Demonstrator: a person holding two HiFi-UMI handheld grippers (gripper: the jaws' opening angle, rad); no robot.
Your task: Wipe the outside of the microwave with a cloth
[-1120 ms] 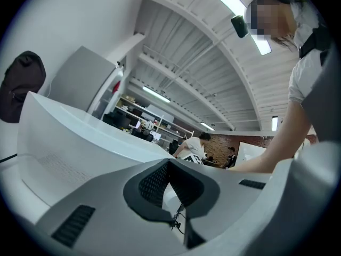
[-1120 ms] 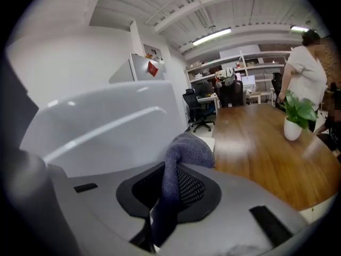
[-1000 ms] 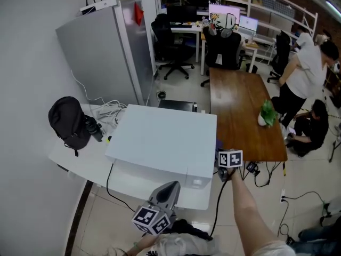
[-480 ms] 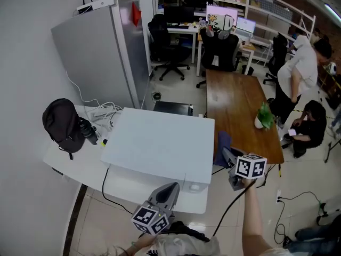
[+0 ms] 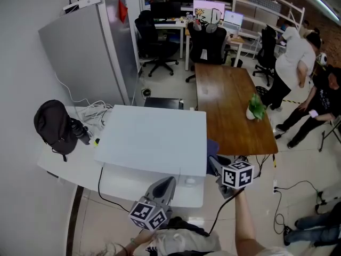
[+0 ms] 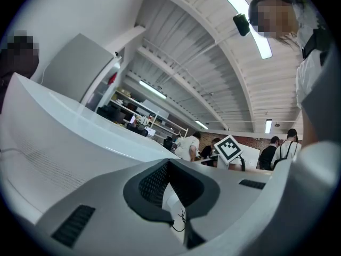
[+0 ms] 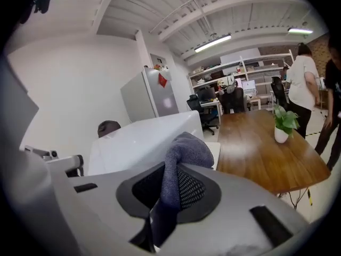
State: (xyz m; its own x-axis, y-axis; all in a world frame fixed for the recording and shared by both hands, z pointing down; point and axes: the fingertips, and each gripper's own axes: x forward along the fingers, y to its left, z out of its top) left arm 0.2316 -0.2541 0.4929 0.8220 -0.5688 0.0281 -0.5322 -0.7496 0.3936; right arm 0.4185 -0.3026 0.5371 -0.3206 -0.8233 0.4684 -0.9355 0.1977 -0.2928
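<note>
Microwave [image 5: 154,135] first: we see it sitting white and closed on the pale table [image 5: 66,164], with its right side wall turned toward our right gripper [image 5: 217,167]. That gripper's tongs are pinching the blue-grey cloth [image 7: 184,156], and a bunched fold stands up above the jaws.

Over the last second the right gripper has moved. It started tucked in at the microwave's front right corner with the cloth barely showing. It then swung out to the right, away from the wall, and now it has come partway back. The cloth now hangs just beside the right wall, and we cannot tell whether it touches.

We read this as one stroke along that side finished or broken off, with the next pass being lined up. The top and front show no sign of being worked at this moment.

Our left gripper [image 5: 163,190] has stayed low in front of the microwave. Its tongs are pressed together at the tips with nothing between them, so it plays no part in the wiping.
</note>
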